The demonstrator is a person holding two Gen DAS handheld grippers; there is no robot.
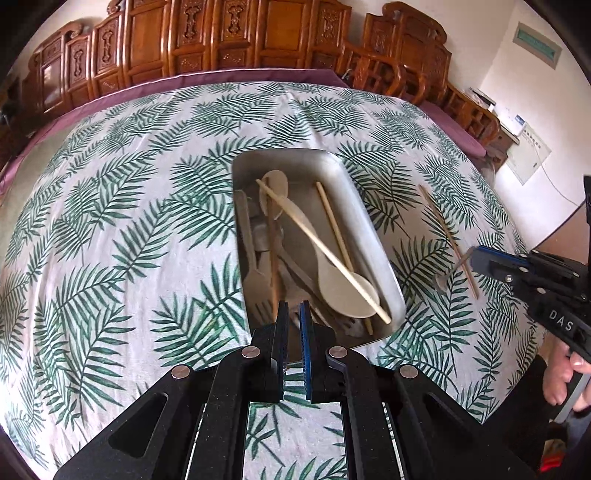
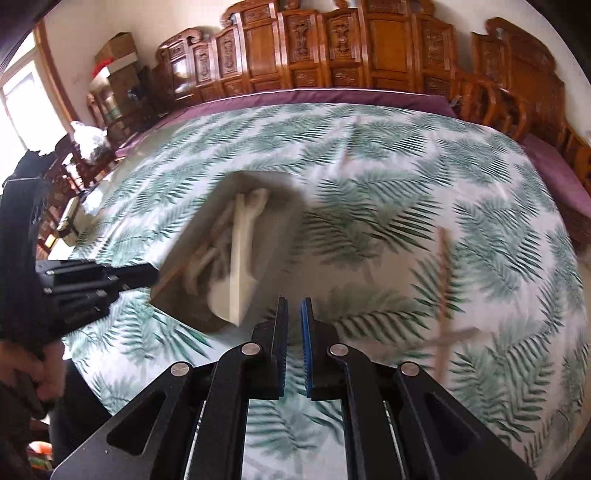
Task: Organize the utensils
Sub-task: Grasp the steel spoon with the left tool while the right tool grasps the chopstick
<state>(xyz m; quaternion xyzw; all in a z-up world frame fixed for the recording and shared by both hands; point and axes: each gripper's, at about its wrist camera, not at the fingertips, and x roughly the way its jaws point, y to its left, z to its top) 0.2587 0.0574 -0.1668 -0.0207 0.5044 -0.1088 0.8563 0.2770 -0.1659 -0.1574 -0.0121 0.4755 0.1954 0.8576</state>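
A metal tray [image 1: 364, 225] lies on the leaf-print cloth and holds beige spoons [image 1: 343, 288], a fork [image 1: 256, 280] and chopsticks [image 1: 334, 225]. My left gripper [image 1: 293, 308] hovers over the tray's near end, its jaws nearly closed with a narrow gap, holding nothing. Right of the tray a loose chopstick [image 1: 448, 236] and a small grey utensil [image 1: 452, 267] lie on the cloth. My right gripper [image 2: 294, 304] is also nearly closed and empty, between the blurred tray [image 2: 184, 251] and the chopstick [image 2: 443, 291]. It also shows in the left wrist view [image 1: 476, 256].
The table [image 1: 110, 192] carries a leaf-print cloth over a purple cover [image 1: 207, 79]. Carved wooden cabinets [image 1: 221, 33] and chairs [image 1: 402, 62] line the far side. The right wrist view is motion-blurred.
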